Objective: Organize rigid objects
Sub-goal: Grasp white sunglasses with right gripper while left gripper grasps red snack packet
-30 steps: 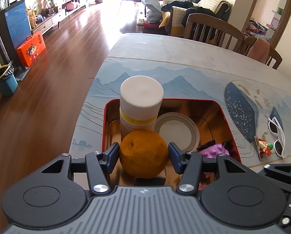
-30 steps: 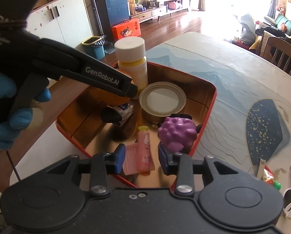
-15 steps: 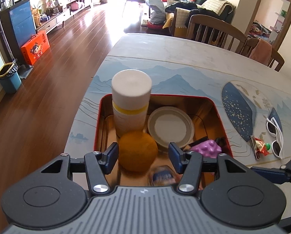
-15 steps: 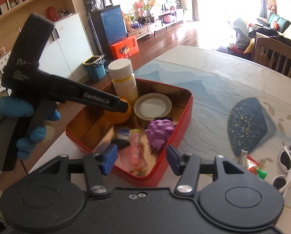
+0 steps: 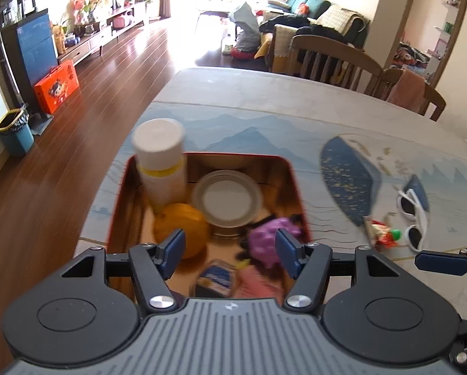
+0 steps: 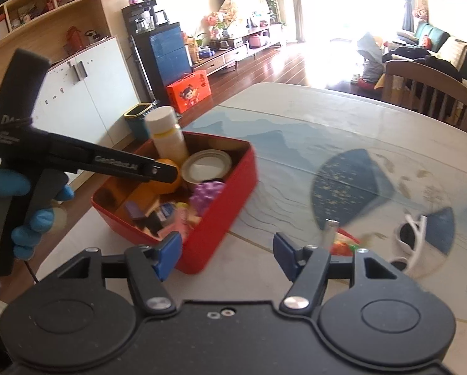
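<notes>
Hovering above the near edge of the red tin (image 5: 297,187), the left gripper (image 5: 230,251) has just been opening its jaws and now holds them wide, with nothing pressed between the blue pads. Below it, inside the tin, the orange (image 5: 183,228) lies at the near left, touching the base of the tall white bottle (image 5: 161,159) with the yellow band, which stands upright in the far left corner. A round tin can (image 5: 227,198) sits to the right of the bottle, and the purple knobbly toy (image 5: 272,243) lies near the right wall. A small blue-labelled item (image 5: 216,279) and a pink packet (image 5: 255,281) lie at the near side, both blurred.

The right gripper (image 6: 227,254) hangs over the table (image 6: 296,125) just right of the tin's near corner; its jaws have also just been opening and stand wide and empty. A blue-gloved hand (image 6: 30,200) grips the other tool's handle at the far left of that view. On the table to the right of the tin lie white sunglasses (image 5: 416,218) and a small red and green wrapper (image 5: 383,234), close beside each other.
</notes>
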### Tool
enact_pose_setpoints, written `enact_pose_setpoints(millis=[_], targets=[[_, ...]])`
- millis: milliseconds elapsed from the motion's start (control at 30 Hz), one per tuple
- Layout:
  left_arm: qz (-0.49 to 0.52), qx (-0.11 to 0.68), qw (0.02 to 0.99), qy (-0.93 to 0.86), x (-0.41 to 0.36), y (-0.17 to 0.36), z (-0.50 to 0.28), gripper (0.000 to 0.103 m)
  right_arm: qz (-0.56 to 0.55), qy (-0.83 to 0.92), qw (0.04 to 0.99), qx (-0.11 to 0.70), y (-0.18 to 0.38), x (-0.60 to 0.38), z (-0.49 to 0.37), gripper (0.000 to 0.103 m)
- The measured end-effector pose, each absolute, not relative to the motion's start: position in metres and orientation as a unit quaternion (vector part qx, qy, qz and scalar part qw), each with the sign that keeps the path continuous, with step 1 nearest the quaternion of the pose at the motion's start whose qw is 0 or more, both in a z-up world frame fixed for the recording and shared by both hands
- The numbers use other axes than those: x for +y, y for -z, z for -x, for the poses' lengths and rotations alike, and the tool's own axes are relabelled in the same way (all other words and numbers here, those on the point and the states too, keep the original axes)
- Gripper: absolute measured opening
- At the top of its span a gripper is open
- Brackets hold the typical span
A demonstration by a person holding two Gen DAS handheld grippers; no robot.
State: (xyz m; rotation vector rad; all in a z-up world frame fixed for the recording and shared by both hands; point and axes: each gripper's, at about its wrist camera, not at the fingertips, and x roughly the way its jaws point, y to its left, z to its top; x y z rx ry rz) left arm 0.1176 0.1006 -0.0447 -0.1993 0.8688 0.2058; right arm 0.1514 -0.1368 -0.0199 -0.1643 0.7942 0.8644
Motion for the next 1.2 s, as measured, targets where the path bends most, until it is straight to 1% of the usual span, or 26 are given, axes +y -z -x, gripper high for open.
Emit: enact_pose_setpoints(millis=[67,200,367,400,500,667,733,900,1200], targets=[[0.094,0.416,0.900,-0.093,0.088,0.042,-0.119,0.063,0.075,-0.401,0.834,0.372,0.019,-0.151,-0.154,0.069],[0.091,0.410,0.904,-0.081,0.060,0.039,-0.125,0.069,0.067,-0.385,0.842,0.372,0.020,-0.178,-0.162,0.072],[0.079,0.410,0.906,-0.063,0.021,0.039,-0.135,0.071,0.060,-0.361,0.853,0.372,0.023,-0.211,-0.175,0.079],[0.077,0.410,0.907,-0.059,0.014,0.039,-0.137,0.074,0.059,-0.356,0.855,0.372,0.024,-0.217,-0.178,0.080],[0.068,0.409,0.909,-0.053,-0.005,0.041,-0.143,0.081,0.056,-0.340,0.862,0.371,0.026,-0.235,-0.188,0.086],[0.054,0.418,0.906,-0.046,-0.030,0.048,-0.155,0.082,0.051,-0.311,0.874,0.370,0.029,-0.258,-0.204,0.101],[0.052,0.423,0.904,-0.042,-0.039,0.052,-0.159,0.082,0.050,-0.302,0.876,0.372,0.031,-0.266,-0.211,0.102],[0.060,0.426,0.902,-0.030,-0.055,0.061,-0.167,0.082,0.043,-0.284,0.875,0.389,0.039,-0.277,-0.233,0.103],[0.045,0.426,0.903,-0.021,-0.075,0.077,-0.177,0.082,0.050,-0.280,0.870,0.402,0.049,-0.276,-0.259,0.102]])
